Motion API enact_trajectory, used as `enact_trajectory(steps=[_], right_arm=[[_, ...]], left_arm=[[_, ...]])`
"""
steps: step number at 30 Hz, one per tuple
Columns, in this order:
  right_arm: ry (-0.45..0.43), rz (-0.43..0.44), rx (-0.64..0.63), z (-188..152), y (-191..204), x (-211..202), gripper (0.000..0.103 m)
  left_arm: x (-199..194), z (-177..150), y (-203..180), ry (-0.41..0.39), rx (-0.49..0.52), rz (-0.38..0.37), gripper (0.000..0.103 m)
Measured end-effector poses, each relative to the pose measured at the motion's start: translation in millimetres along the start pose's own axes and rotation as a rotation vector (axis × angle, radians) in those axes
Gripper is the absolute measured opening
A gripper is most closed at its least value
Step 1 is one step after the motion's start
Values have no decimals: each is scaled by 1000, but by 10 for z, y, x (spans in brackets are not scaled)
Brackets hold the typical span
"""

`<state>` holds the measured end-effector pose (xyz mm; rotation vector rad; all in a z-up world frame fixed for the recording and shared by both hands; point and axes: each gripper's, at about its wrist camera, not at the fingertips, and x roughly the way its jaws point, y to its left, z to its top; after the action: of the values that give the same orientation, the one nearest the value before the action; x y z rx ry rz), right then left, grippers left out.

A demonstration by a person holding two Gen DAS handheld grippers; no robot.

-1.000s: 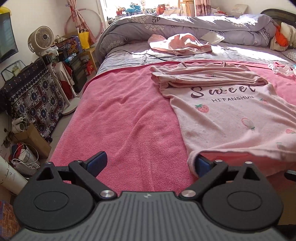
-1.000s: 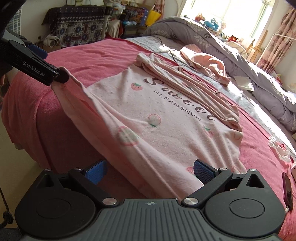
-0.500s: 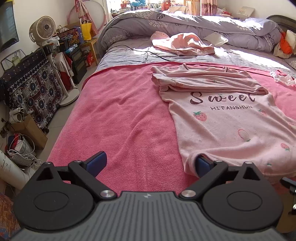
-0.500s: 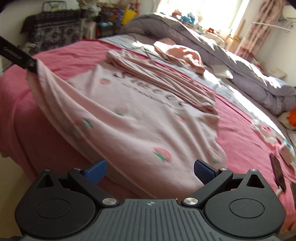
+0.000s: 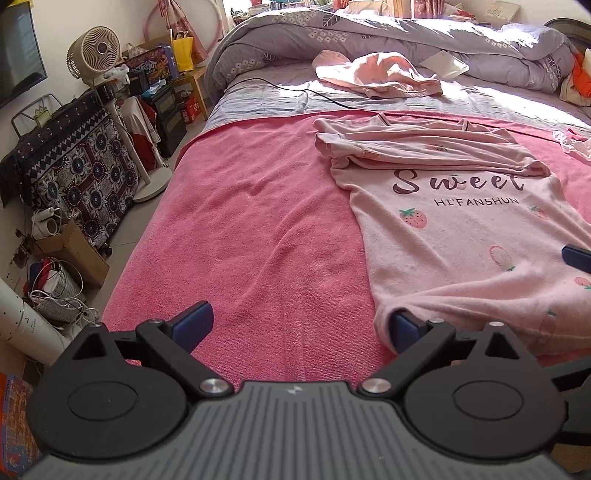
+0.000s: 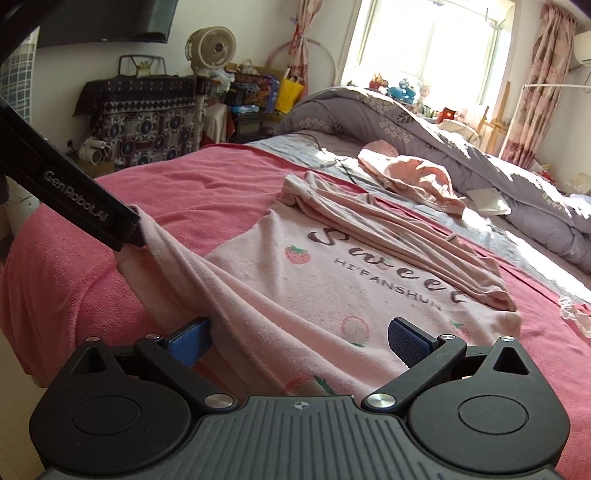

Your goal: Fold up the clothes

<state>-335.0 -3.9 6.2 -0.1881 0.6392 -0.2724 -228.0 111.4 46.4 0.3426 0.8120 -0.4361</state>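
Hem first: a pink nightshirt point(image 5: 461, 236) printed "Sweet" lies face up on the right half of a bed point(image 5: 258, 229) covered in a pink blanket, collar toward the far end where a grey quilt point(image 5: 388, 33) is heaped, bottom edge at the near edge of the mattress. Its long axis runs near to far, straight away from both tools. The left gripper point(image 5: 295, 325) has its jaws spread wide in its own view, yet the near-left corner of the hem is draped over its right finger point(image 5: 404, 326); seen from the right wrist camera, that corner hangs lifted off the blanket from the tip of the black tool. The right gripper point(image 6: 299, 338) sits at the near-right part of the hem with its jaws also spread, fabric lying between the blue pads and running under the left one, not pinched as far as can be seen. Both sleeves are already laid across the chest. Judging from this, the coming move is a carry of the hem away toward the collar, each tool taking the corner on its own side. A second pink garment point(image 5: 380, 75) waits farther up the bed.
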Motion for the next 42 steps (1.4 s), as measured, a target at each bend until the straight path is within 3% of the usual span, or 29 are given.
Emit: enact_trajectory(steps=[9,17,21,25,29,36,42], right_arm=[[211,-290,-66,-473,-633,155,103],[490,-567,-33,-1075,-1581,67,103],[508,-484,155,-1174,-2045,-155,103],[485,-431,126,-1020,-2180,-312,103],[492,-365,241,-847,-2485,-488,103],[489,-309,243,-313,-2769,-509,103],[503,-225,346,96,-3194,26,103]], left_arm=[[55,-45,14,16,-9,10,99],[124,-197,13,68,10,36,100],[105,-269,-28,90,49,40,100],[-3,-286,28,96,81,41,101],[-124,-191,122,68,100,26,101],[-195,376,281,-39,148,4,103],[149,1016,319,-107,262,-23,103]])
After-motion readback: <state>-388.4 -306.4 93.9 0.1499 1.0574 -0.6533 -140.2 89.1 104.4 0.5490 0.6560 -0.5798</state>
